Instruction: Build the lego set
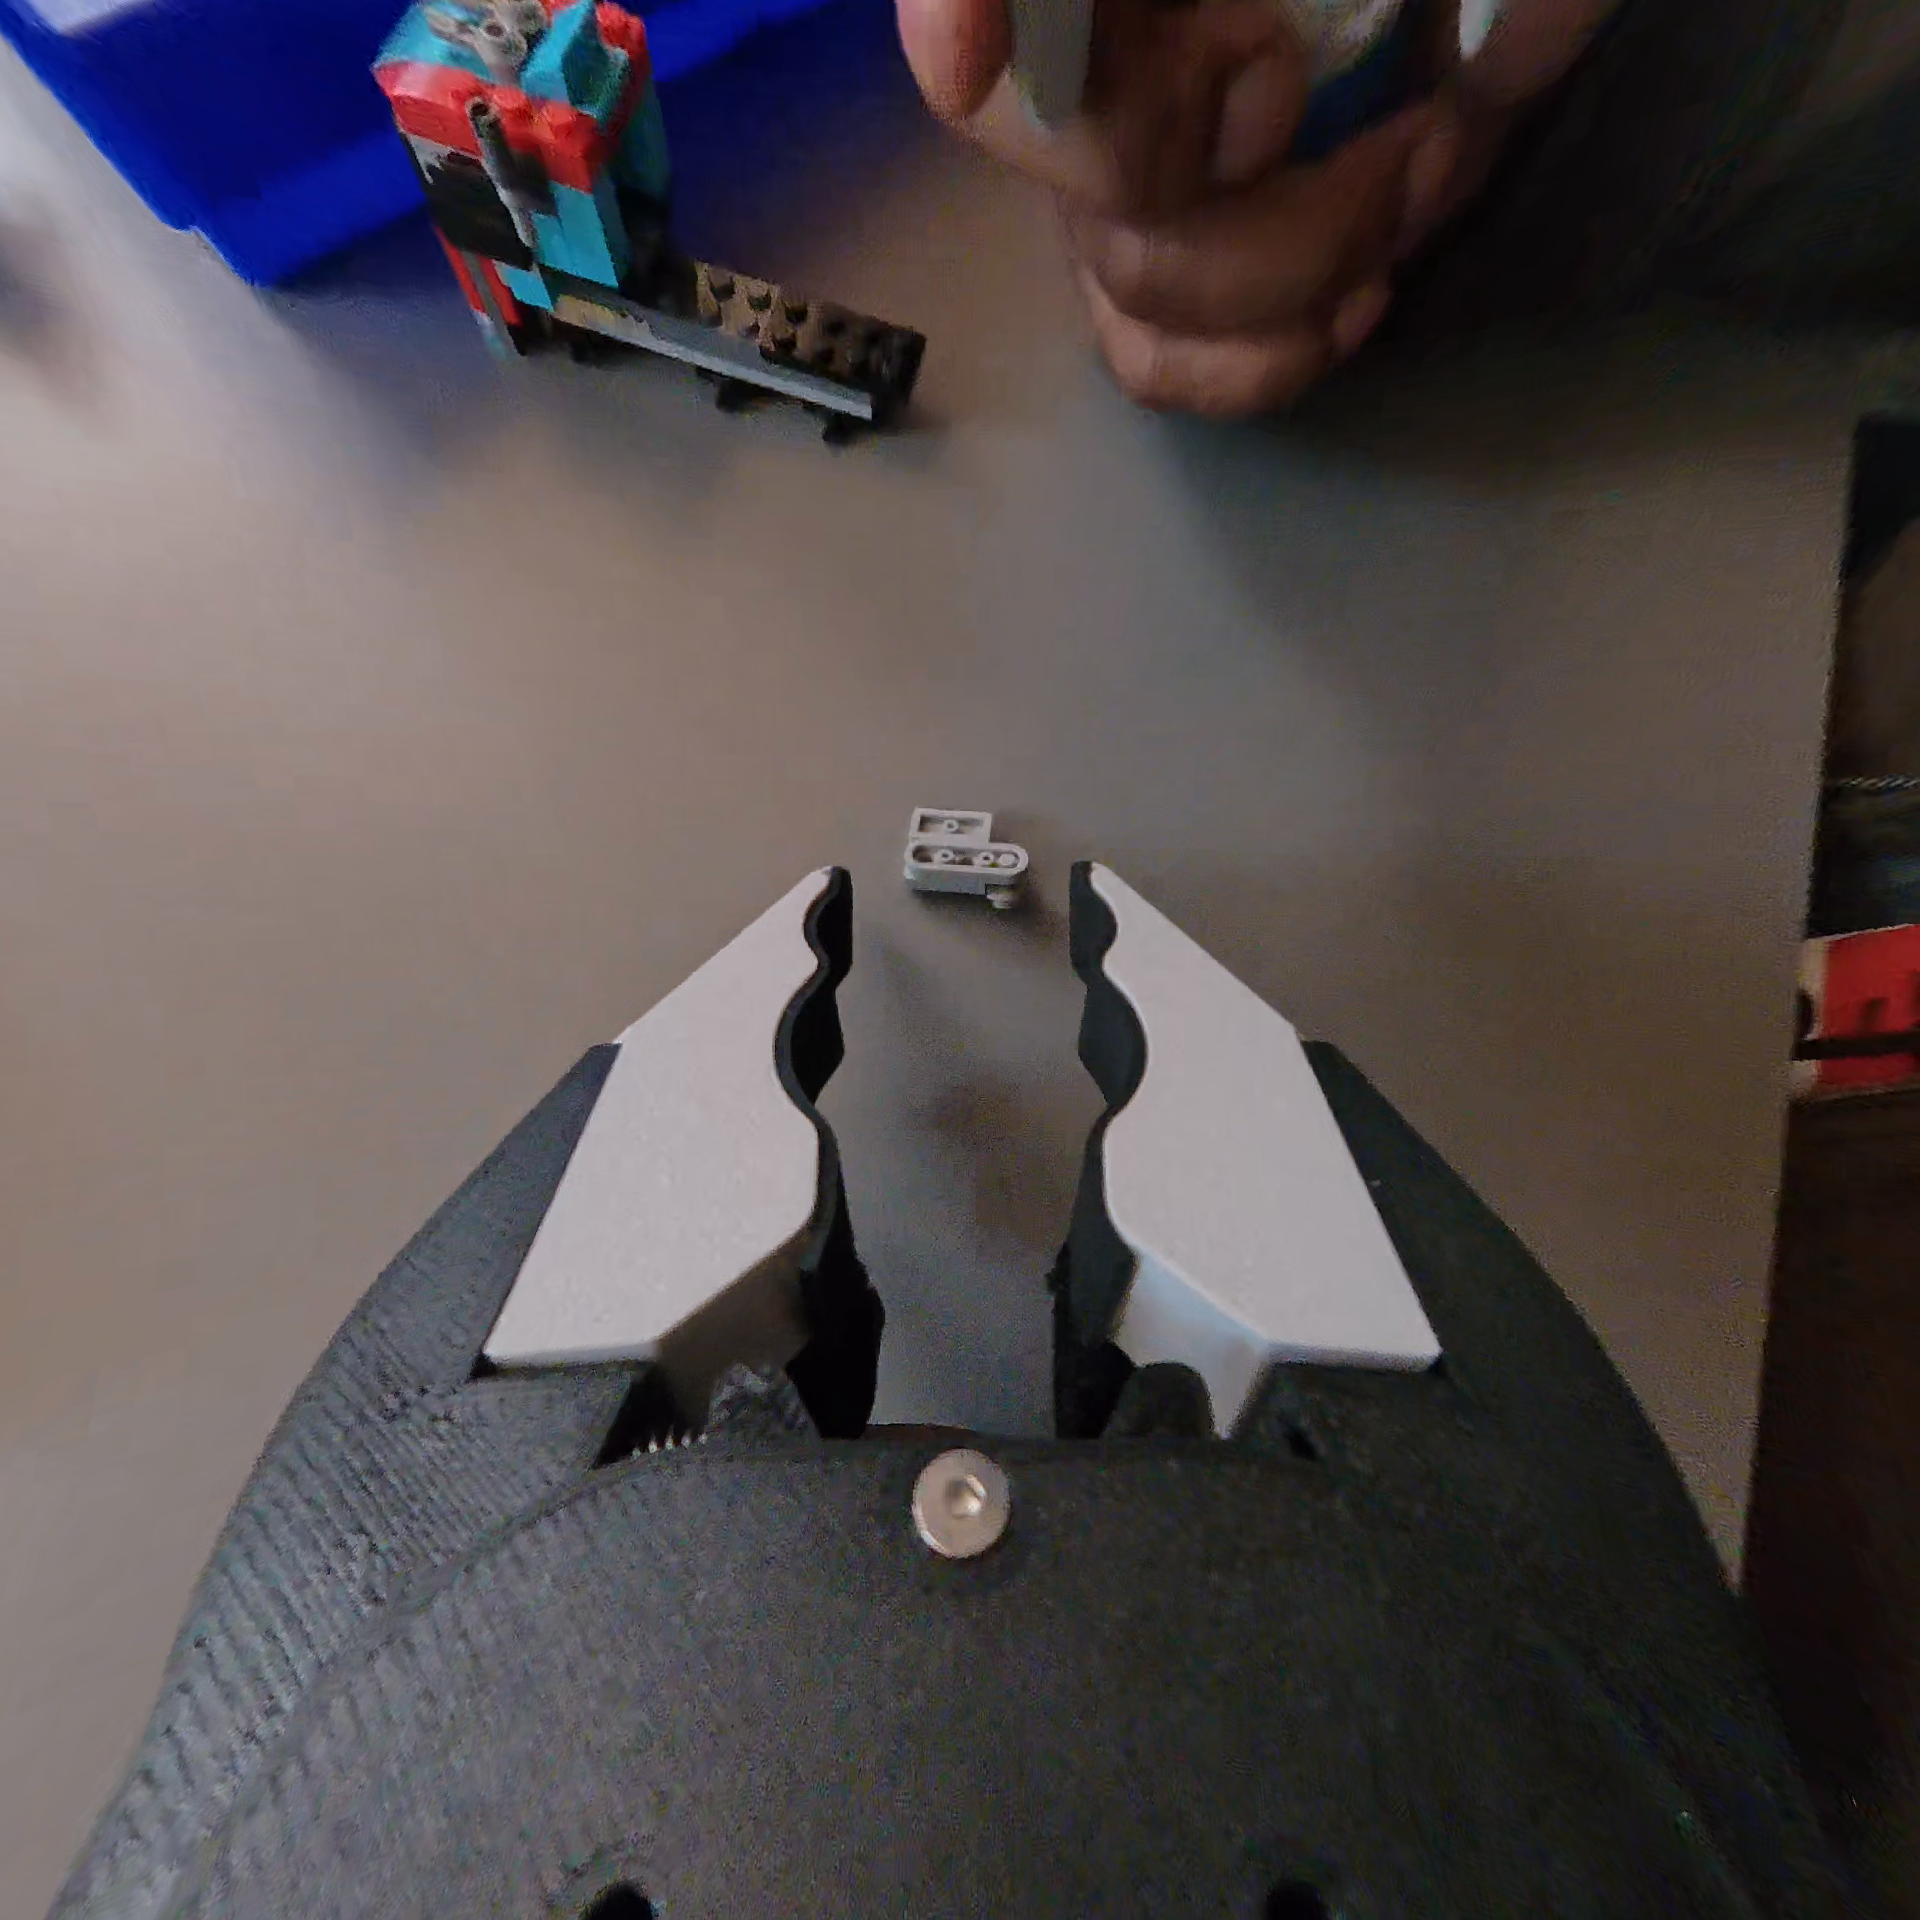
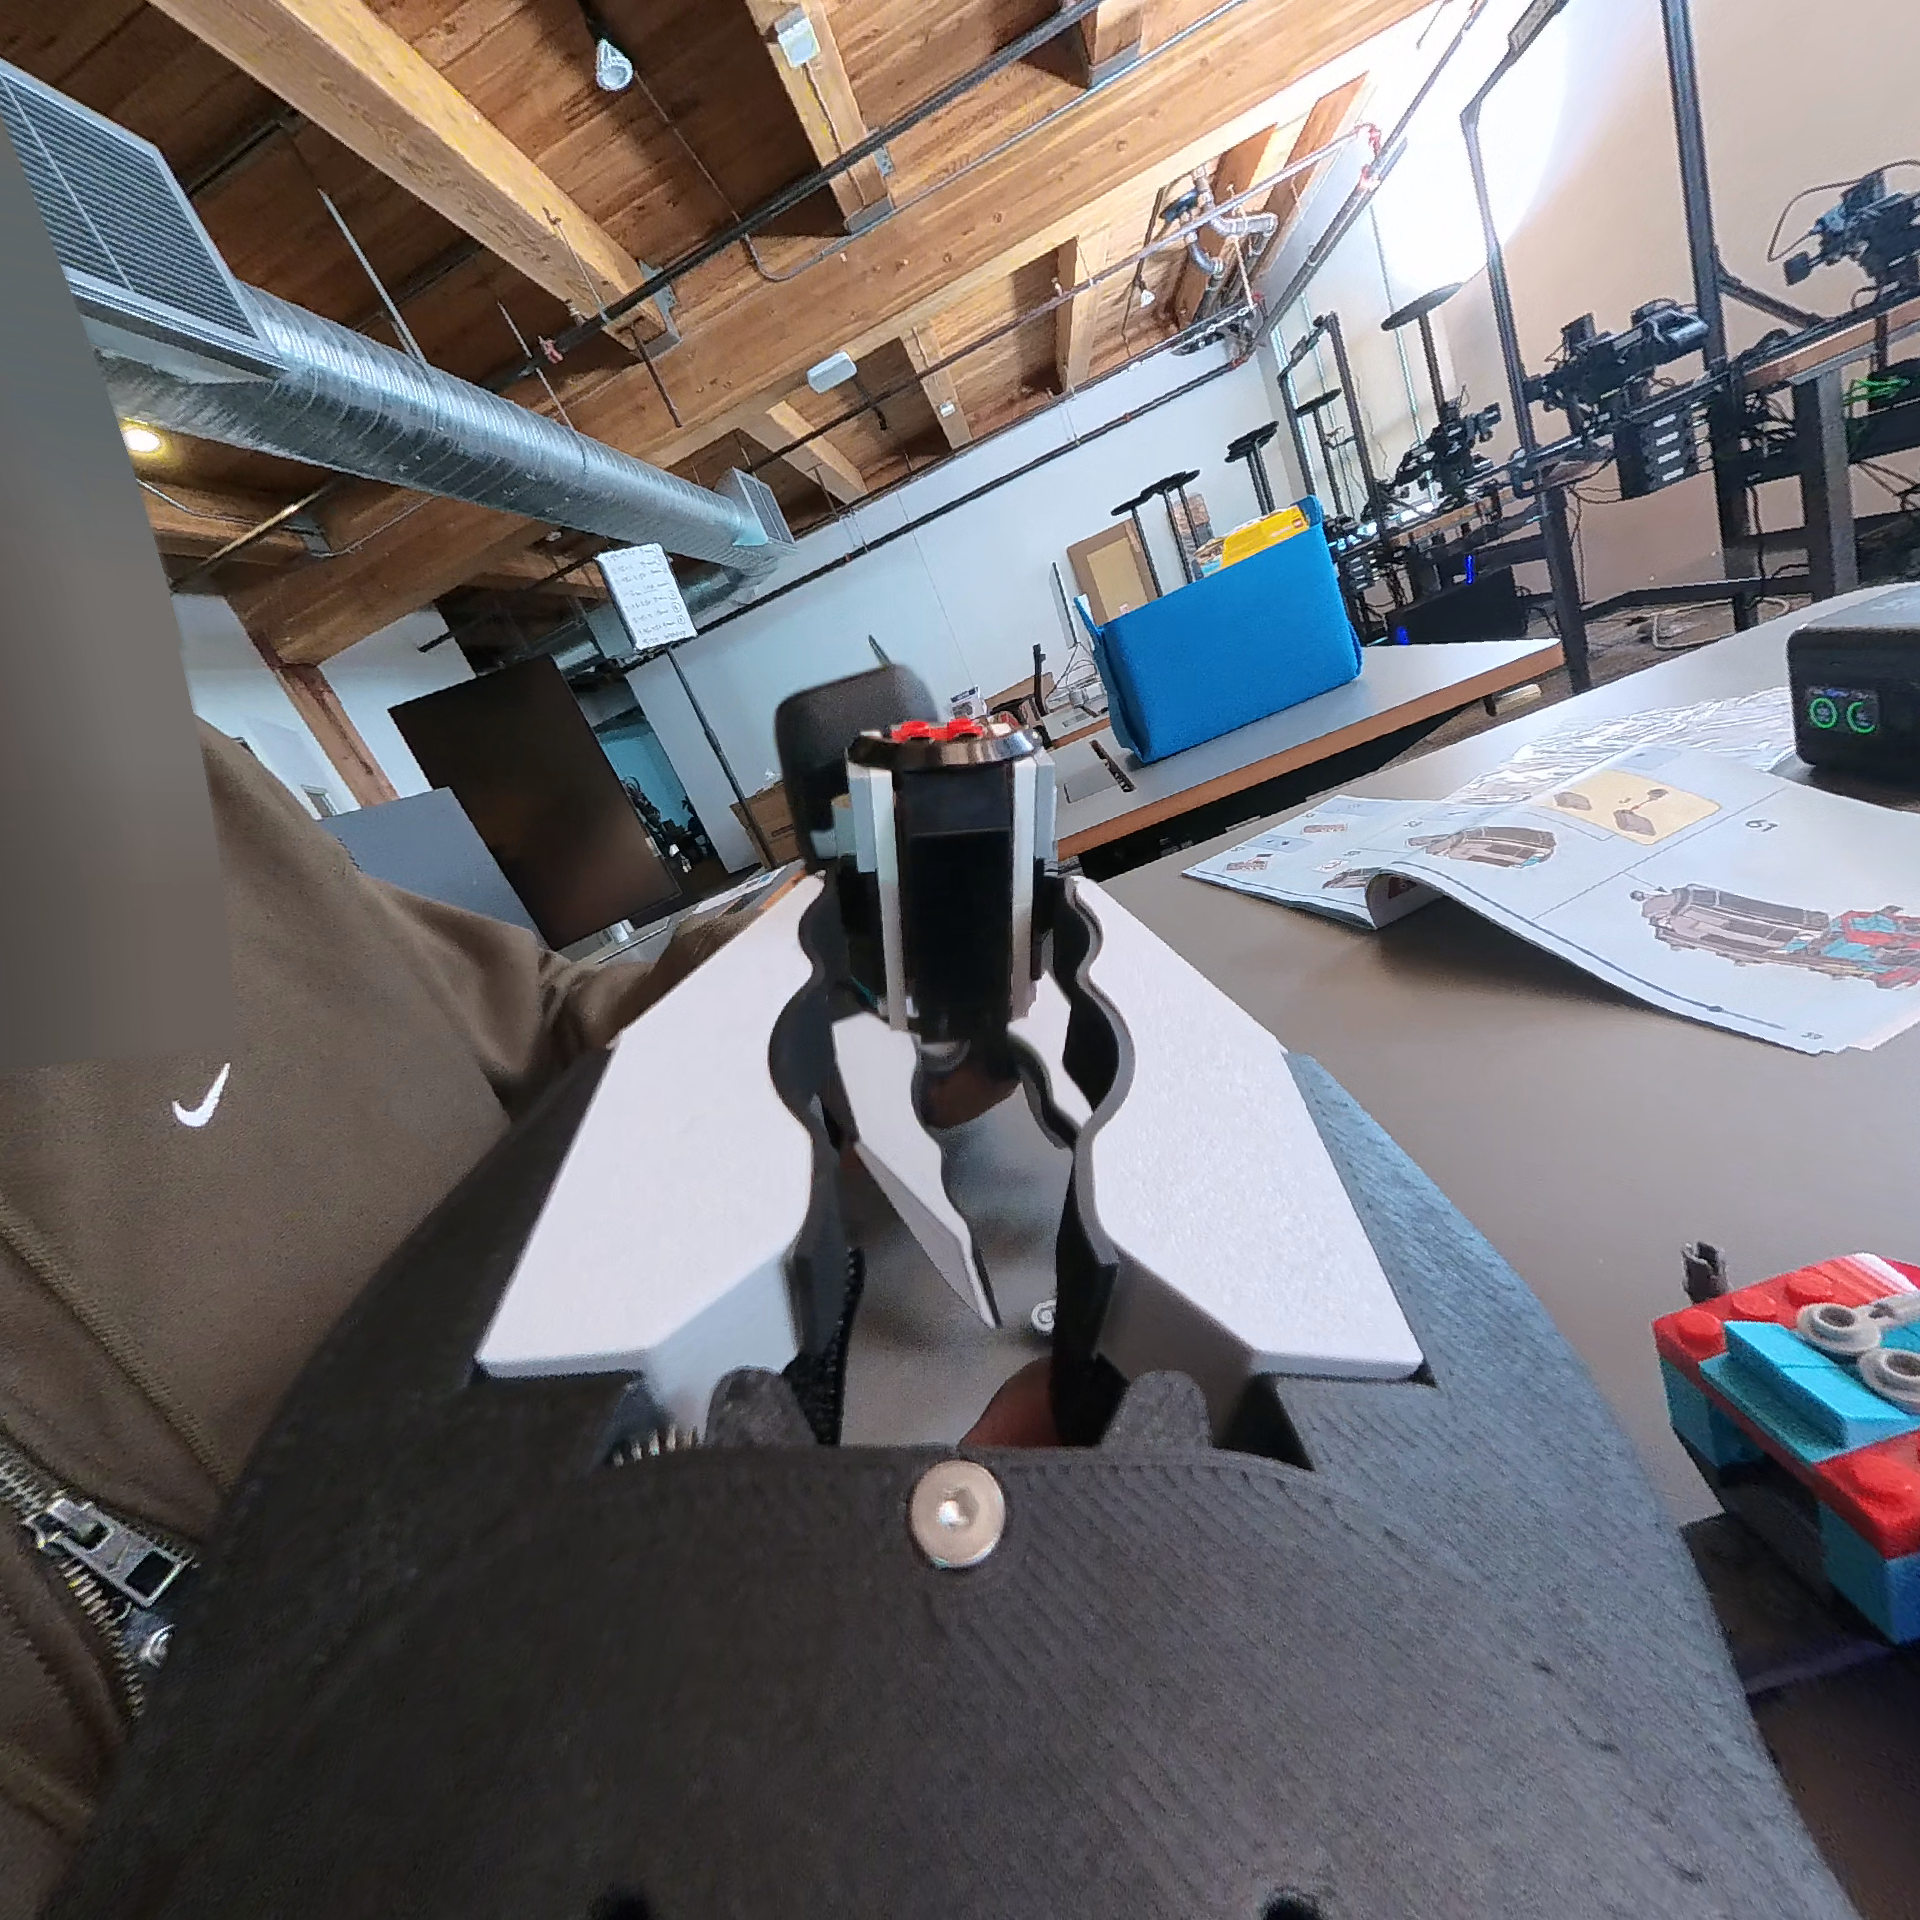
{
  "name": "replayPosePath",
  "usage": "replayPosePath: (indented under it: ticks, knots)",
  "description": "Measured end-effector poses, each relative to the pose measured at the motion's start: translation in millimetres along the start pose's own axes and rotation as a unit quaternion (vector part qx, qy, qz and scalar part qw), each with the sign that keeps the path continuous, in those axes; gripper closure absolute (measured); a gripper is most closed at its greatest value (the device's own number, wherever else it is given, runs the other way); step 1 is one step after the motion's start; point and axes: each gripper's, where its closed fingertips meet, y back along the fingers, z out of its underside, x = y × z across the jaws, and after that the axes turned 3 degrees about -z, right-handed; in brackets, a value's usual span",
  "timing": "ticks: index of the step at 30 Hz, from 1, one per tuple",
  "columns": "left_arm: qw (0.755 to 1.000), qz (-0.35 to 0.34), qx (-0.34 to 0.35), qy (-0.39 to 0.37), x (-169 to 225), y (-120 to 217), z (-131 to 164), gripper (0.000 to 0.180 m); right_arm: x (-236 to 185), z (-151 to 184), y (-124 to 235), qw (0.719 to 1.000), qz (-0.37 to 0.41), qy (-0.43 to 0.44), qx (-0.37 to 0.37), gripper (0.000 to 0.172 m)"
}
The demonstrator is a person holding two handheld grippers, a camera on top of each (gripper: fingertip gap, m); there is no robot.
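My left gripper (image 1: 961, 883) is open and empty, low over the brown table (image 1: 416, 675). A small grey brick piece (image 1: 964, 854) lies on the table just ahead of its fingertips, between them but untouched. My right gripper (image 2: 940, 914) is shut on a black and white brick assembly (image 2: 940, 862) with red studs on top, held up in the air. A hand (image 1: 1226, 208) holding the right gripper shows blurred at the top of the left wrist view.
A red, teal and black brick model (image 1: 561, 197) stands at the far left before a blue bin (image 1: 208, 125); it also shows in the right wrist view (image 2: 1808, 1423). An open instruction booklet (image 2: 1558, 883) and a dark device (image 2: 1855, 696) lie on the table. A person's brown sleeve (image 2: 312, 987) is at left. The grippers' ends are close to 15 centimetres from one another.
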Motion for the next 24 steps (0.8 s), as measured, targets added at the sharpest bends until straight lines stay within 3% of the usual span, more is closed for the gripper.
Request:
replayPosePath:
  ticks: [5, 9, 13, 17, 24]
  knots:
    - [1.0, -0.014, -0.016, -0.019, 0.6, -7.5, 1.1, 0.155, 0.4, 0.7, -0.3, 1.0, 0.001, 0.0, -0.002, 0.13]
    - [1.0, -0.006, -0.008, 0.003, 2.0, -6.9, -1.3, 0.155, 0.6, 1.0, -0.2, 1.0, 0.004, 0.008, -0.005, 0.13]
    - [0.992, 0.047, 0.039, 0.112, 6.7, 1.6, -13.8, 0.155, 0.4, 3.7, -1.3, 1.0, 0.008, 0.02, -0.014, 0.13]
    - [0.96, 0.108, 0.062, 0.252, 4.9, 7.5, -15.2, 0.155, -1.0, 5.5, -2.6, 1.0, 0.007, 0.025, -0.019, 0.129]
    - [0.913, 0.195, 0.082, 0.348, 22.0, 13.3, -17.7, 0.155, -1.7, 4.4, -2.4, 1.0, 0.006, 0.026, -0.017, 0.13]
